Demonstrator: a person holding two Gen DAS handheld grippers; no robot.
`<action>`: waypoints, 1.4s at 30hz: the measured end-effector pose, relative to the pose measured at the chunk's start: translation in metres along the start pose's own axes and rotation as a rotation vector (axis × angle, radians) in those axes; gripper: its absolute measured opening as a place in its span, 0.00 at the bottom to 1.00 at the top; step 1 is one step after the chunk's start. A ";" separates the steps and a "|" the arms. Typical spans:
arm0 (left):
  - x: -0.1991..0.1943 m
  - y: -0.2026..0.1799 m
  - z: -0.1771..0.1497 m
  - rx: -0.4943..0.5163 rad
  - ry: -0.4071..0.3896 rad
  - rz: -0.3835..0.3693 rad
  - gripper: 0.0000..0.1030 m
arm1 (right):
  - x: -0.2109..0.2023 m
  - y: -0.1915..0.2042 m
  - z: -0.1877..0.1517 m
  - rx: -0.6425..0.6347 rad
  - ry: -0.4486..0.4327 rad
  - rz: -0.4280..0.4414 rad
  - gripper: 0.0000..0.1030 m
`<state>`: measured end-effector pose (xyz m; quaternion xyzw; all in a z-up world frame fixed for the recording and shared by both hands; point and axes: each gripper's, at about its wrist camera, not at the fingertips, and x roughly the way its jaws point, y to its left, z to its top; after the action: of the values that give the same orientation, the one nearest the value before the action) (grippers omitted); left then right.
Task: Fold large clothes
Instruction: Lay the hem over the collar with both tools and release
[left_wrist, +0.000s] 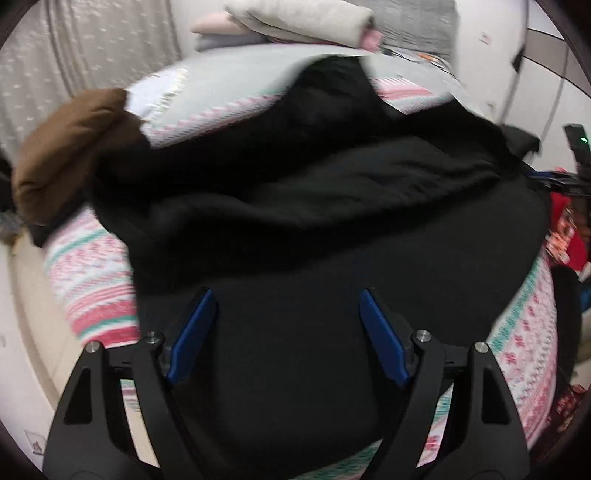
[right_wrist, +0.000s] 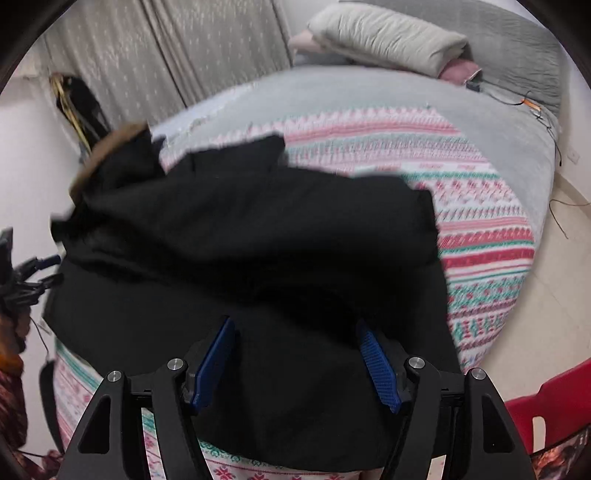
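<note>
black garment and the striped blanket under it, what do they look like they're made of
Black garment: looks like a soft matte fabric, perhaps fleece or knit; it shows no sheen and sags in thick folds. Striped blanket: looks woven or knitted, with pink, red and green pattern bands, matte. Blur leaves both uncertain.

Bed with patterned blanket and garments lying on it

The bed (right_wrist: 424, 96) carries a grey cover, overlaid on the near part by a blanket (right_wrist: 480, 229) striped in pink, red and green. A large black garment (right_wrist: 258, 240) lies across the blanket, reaching its near edge. A brown garment (left_wrist: 66, 147) lies at the bed's left edge, touching the black one. At the far end rest a beige pillow (right_wrist: 388, 37) and folded pink fabric (right_wrist: 458, 70).
</note>
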<state>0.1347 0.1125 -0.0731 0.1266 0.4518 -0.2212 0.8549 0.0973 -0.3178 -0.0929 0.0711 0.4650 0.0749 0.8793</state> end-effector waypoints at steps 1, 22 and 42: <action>0.004 -0.005 0.001 0.016 0.009 -0.026 0.78 | 0.002 0.003 -0.001 0.000 0.005 0.003 0.67; 0.091 0.098 0.125 -0.293 -0.004 0.316 0.78 | 0.058 -0.009 0.109 0.093 -0.104 -0.124 0.67; 0.096 0.162 0.097 -0.661 0.041 0.031 0.08 | 0.122 -0.100 0.140 0.428 -0.050 0.055 0.08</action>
<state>0.3318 0.1880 -0.0957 -0.1464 0.5141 -0.0471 0.8438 0.2880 -0.3994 -0.1328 0.2707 0.4464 -0.0033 0.8529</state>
